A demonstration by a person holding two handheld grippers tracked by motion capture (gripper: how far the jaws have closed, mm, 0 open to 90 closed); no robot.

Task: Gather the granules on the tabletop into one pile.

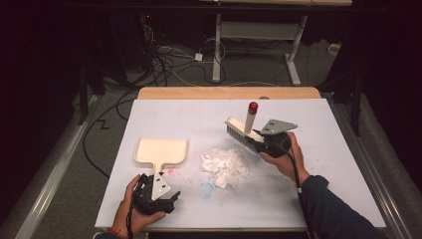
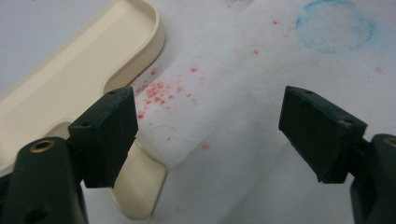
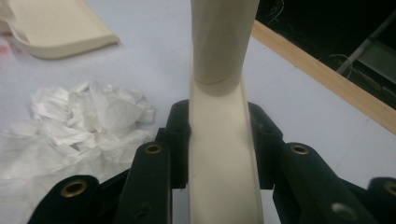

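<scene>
A cream dustpan (image 1: 161, 151) lies flat at the left of the white sheet, its handle (image 2: 140, 186) pointing toward my left gripper (image 1: 161, 181). In the left gripper view that gripper (image 2: 217, 135) is open; the handle's end lies beside and below its left jaw, and nothing is between the pads. My right gripper (image 1: 260, 141) is shut on the cream back of a hand brush (image 3: 224, 158), whose red-tipped handle (image 1: 252, 110) stands upright. The bristles (image 1: 238, 135) hang just right of and behind a pile of white paper scraps (image 1: 226, 165).
Pink specks (image 2: 159, 91) and a faint blue ring stain (image 2: 334, 25) mark the sheet near the dustpan's handle. The table's wooden far edge (image 1: 229, 92) borders the sheet, with cables and a desk frame on the floor behind. The scraps (image 3: 84, 123) lie left of the brush.
</scene>
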